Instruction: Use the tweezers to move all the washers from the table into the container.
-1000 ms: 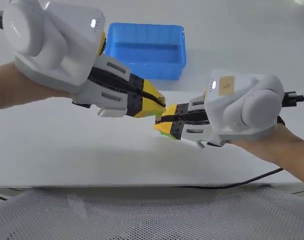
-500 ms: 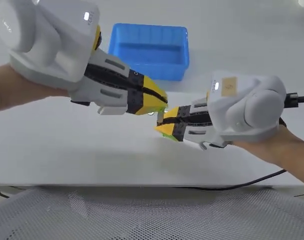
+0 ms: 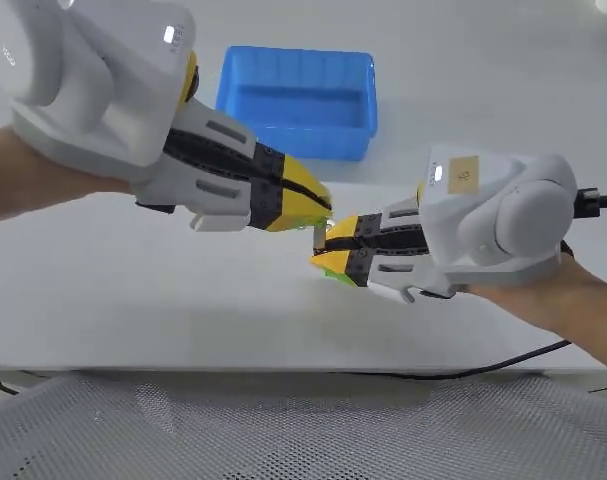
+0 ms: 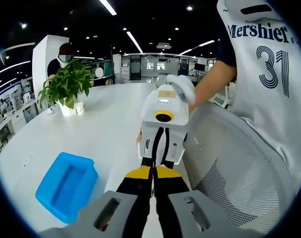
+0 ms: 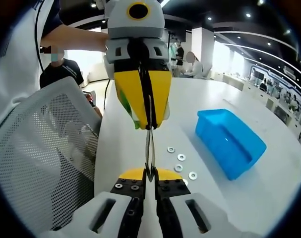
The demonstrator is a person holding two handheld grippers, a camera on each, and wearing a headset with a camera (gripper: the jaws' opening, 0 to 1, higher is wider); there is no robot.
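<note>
— Over the desk, about mid-width and nearer its front edge: 2 grippers tip to tip. Left gripper points in from the left side, right gripper from the right, its tips just below the left's in head view.
— Claw state?
— Left: yellow jaws pinched together, just a dark slit between them in the left gripper view. Right gripper view has the tweezers coming straight out of that slit, so left is clamped on 1 end.
— Right?
— Jaws closed to a thin gap, and the tweezers' other end sits in that gap. Clamped as well. Tweezers bridge both claws, thin and straight, in the air over the desk.
— Head view agree?
— Partly. Small silver bit between the tips; the grip itself is too small to tell there.
— Washers?
— 4 washers flat on the desk in a loose cluster, apart from each other. They lie between the tweezers and the container, near the claw tips, not touching the container.
— Container position?
— Blue, open top, toward the desk's far edge, about mid-width, beyond both grippers.
— Anything else?
— Black cable along the front edge at the right side. Mesh chair back just in front of that edge.
</note>
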